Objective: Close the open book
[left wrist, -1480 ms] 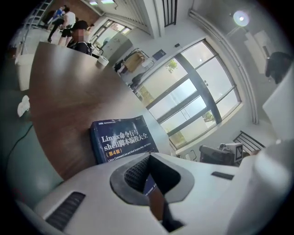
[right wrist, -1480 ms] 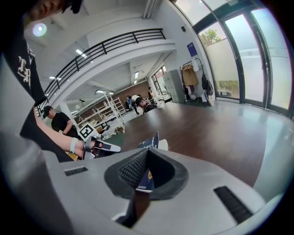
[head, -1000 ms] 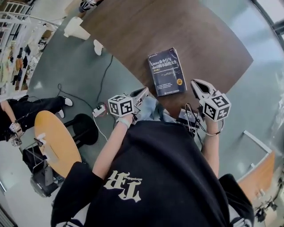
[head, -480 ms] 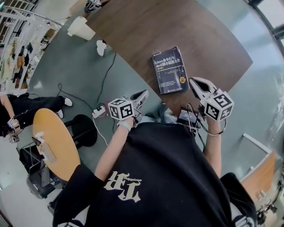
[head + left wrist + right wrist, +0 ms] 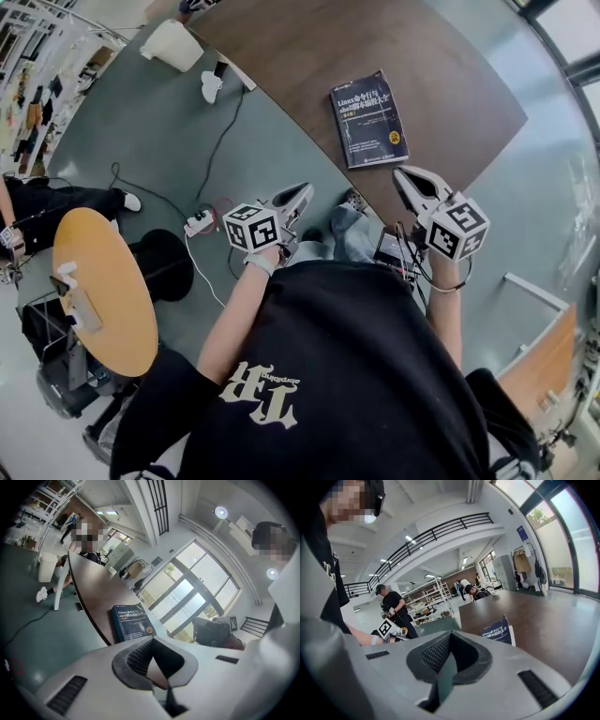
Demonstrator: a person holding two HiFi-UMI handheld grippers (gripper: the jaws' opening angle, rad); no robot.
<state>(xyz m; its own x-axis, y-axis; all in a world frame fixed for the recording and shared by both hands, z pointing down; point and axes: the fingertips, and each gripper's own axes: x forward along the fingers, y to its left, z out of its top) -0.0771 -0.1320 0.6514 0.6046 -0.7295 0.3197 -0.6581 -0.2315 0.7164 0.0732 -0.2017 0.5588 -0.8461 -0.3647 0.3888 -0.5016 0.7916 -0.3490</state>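
Left hand-held gripper (image 5: 303, 190) and right hand-held gripper (image 5: 400, 175) closed (both empty); book (image 5: 372, 119) lies lengthwise away.

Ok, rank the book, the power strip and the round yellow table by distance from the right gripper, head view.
1. Book, on the brown table just ahead of the right gripper.
2. Power strip, on the floor, left of it.
3. Round yellow table, far left.

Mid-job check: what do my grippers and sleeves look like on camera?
Both the left gripper and right gripper have pale grey, beak-shaped tongs with dark ribbed pads, each backed by a white cube of black square markers. Short black T-shirt sleeves; a white band on the left wrist; thin dark cables by the right wrist.
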